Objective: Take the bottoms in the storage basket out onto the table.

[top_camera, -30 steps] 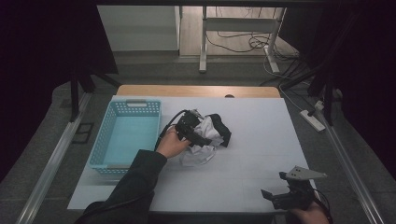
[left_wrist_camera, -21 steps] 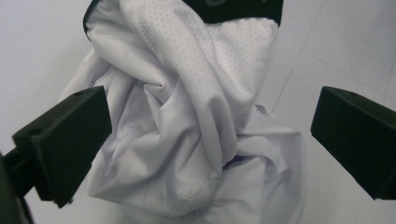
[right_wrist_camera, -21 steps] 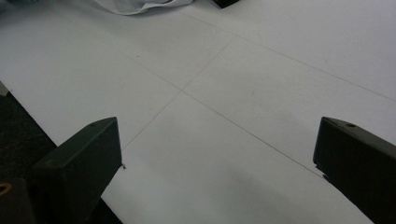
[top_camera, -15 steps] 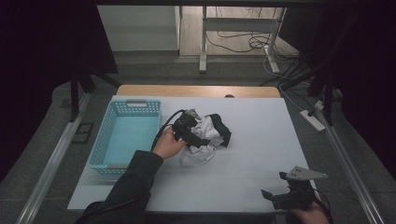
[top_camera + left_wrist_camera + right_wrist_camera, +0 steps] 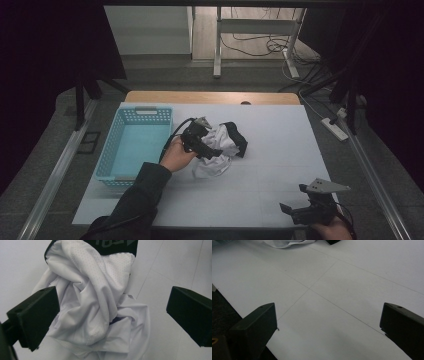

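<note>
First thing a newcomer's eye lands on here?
The crumpled white mesh garment with a black band at the middle of the white table, with the left gripper open over it. Next, the light blue plastic basket at the table's left, and the right gripper open at the near right edge.

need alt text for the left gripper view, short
A crumpled white garment with a black band at its top edge lies on a white table, between the two open black jaws of the left gripper. One jaw stands at the left over the cloth's edge, the other at the right above bare table.
</note>
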`<state>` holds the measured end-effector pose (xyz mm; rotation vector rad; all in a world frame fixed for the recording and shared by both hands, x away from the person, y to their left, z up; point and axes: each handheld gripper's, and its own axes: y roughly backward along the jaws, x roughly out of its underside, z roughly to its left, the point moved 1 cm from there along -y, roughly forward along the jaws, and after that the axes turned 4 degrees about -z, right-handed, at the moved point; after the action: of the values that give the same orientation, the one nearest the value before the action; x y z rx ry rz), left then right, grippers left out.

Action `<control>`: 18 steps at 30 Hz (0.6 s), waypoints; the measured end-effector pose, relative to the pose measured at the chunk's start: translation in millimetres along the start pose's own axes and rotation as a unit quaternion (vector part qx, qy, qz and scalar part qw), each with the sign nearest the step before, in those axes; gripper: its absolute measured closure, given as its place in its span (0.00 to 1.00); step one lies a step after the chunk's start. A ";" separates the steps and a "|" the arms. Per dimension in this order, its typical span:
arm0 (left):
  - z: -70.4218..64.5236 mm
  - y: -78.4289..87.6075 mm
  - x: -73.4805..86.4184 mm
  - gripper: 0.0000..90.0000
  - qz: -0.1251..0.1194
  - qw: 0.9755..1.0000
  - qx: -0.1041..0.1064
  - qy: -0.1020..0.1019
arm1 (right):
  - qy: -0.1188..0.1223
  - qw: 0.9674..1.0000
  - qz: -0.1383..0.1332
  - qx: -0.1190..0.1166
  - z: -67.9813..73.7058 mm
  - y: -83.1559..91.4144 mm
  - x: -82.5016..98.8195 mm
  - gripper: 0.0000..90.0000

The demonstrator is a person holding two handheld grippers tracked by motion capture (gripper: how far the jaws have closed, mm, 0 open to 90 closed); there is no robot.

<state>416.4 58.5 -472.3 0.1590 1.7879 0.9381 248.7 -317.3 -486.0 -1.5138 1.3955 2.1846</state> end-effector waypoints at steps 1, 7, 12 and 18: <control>0.0 1.0 0.5 0.00 0.000 1.000 -0.001 -0.002 | 0.000 1.000 0.000 0.000 0.0 0.0 0.0 0.01; -0.8 7.5 2.8 0.00 0.001 1.000 0.004 0.001 | -0.001 1.000 -0.001 -0.001 0.0 -0.1 0.0 0.01; -1.8 11.9 3.5 0.00 0.001 1.000 0.011 0.001 | 0.000 1.000 0.000 0.000 0.1 0.0 0.0 0.01; -3.0 18.1 5.0 0.00 -0.016 1.000 0.014 0.005 | 0.000 1.000 0.000 0.000 0.1 0.0 0.0 0.01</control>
<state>405.9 71.8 -463.7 0.1432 1.8089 0.8943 248.6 -317.2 -486.0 -1.5147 1.3950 2.1842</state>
